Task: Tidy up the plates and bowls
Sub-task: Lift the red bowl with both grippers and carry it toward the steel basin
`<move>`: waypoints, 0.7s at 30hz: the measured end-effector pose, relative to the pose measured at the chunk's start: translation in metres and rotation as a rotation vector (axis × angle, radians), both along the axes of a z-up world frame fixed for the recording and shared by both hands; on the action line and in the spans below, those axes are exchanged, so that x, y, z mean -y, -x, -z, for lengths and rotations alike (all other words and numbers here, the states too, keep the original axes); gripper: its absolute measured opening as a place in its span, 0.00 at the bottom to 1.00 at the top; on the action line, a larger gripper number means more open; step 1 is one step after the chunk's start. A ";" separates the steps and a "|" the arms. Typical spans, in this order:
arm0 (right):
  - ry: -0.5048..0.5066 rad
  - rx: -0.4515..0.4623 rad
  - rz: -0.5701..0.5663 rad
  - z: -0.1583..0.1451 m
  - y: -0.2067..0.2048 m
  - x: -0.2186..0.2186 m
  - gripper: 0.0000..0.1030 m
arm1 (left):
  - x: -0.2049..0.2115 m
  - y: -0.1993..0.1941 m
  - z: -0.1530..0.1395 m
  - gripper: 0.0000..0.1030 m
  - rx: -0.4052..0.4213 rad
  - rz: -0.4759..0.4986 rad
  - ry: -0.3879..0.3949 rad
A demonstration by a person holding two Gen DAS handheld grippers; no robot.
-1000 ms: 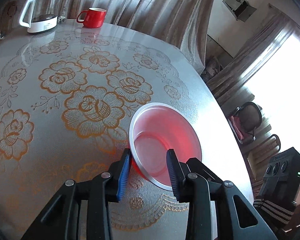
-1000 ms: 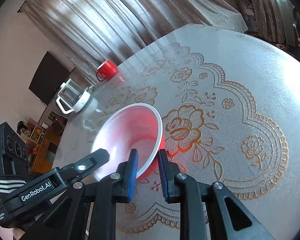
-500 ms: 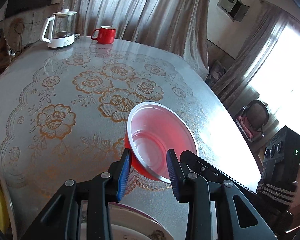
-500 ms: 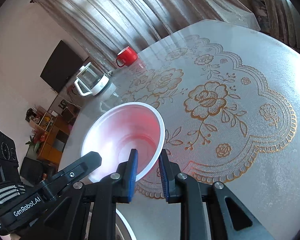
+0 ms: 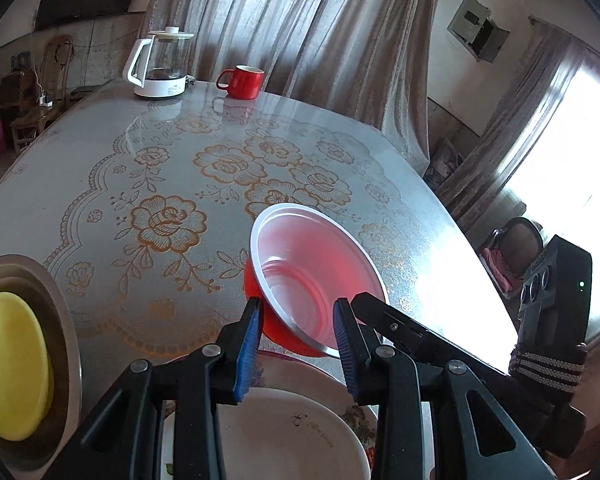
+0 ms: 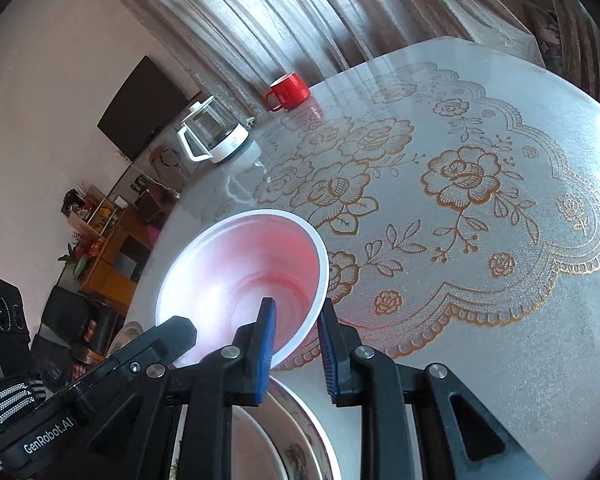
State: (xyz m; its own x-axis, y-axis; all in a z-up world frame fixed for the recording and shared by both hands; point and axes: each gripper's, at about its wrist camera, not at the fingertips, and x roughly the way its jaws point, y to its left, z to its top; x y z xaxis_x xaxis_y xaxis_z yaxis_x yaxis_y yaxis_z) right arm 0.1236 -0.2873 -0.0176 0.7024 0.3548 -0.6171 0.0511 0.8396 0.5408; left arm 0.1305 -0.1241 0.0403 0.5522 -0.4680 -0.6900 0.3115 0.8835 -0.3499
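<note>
Bowl: red bowl (image 5: 316, 280), white inside, held tilted in the air above the counter (image 5: 100, 160), w/ its rim toward 12 o'clock in the left wrist view.
Right tool: right tool (image 6: 296, 344) nearly closed, pinching the bowl's wall near the rim, one pad inside, one outside.
Left tool: left tool (image 5: 296, 344) only partly open; bowl's lower rim sits btwn the blue pads, but contact isn't clear from here, so can't say it grips.
Below: white flowered plate (image 5: 300, 432) directly under both tools at 6 o'clock; metal basin (image 5: 66, 320) w/ a yellow plate (image 5: 12, 364) inside at 8 o'clock.
Far side: kettle (image 5: 160, 64) and red mug (image 5: 244, 82) at 11–12 o'clock, well apart from the action.
Handling: looks like thin plastic, prob. light and a bit flexible, glossy so likely slippery; a one-wall pinch could let it pivot.
Best hold: across the rim wall, pads square on, as the right tool has it.
</note>
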 end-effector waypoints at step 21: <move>0.049 0.026 -0.113 -0.012 0.012 -0.060 0.21 | -0.051 0.030 -0.004 0.36 0.009 -0.054 0.062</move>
State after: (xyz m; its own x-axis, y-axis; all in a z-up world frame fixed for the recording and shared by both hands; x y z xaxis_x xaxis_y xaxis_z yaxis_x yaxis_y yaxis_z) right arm 0.1117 -0.2277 -0.0057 0.6754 0.4028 -0.6178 -0.0590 0.8645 0.4992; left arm 0.1008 -0.0735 0.0446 0.5838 -0.4790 -0.6555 0.2673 0.8758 -0.4019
